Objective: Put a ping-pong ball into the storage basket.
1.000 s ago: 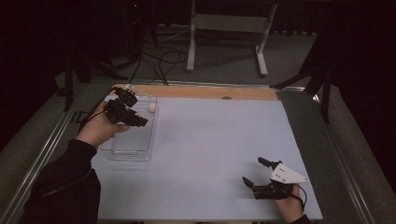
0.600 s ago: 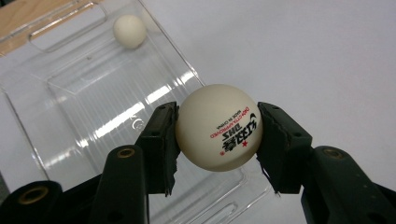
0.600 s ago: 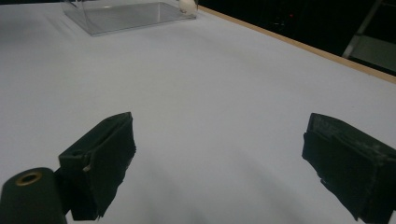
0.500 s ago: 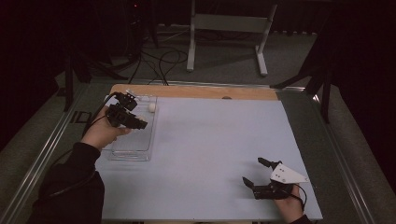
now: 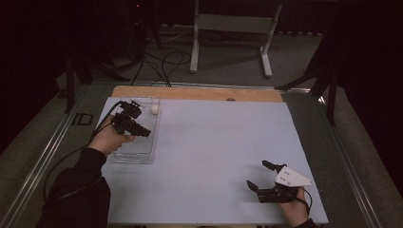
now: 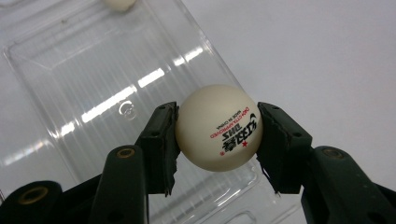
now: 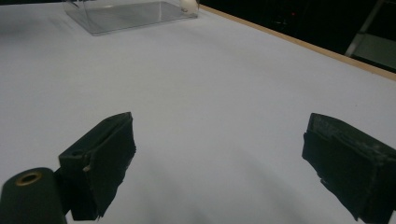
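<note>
The clear plastic tray (image 5: 135, 154) lies at the left of the pale blue table (image 5: 214, 142). Above the tray, the left gripper (image 6: 217, 128) clamps a white table-tennis ball (image 6: 219, 127) with red and black print between both pads. A second ball (image 5: 155, 109) sits in the tray's far corner. The right gripper (image 5: 261, 175) rests near the table's right front, jaws spread wide, holding nothing.

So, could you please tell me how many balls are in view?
2: one ball clamped in the left tool above the tray, another ball at the tray's far end.
</note>
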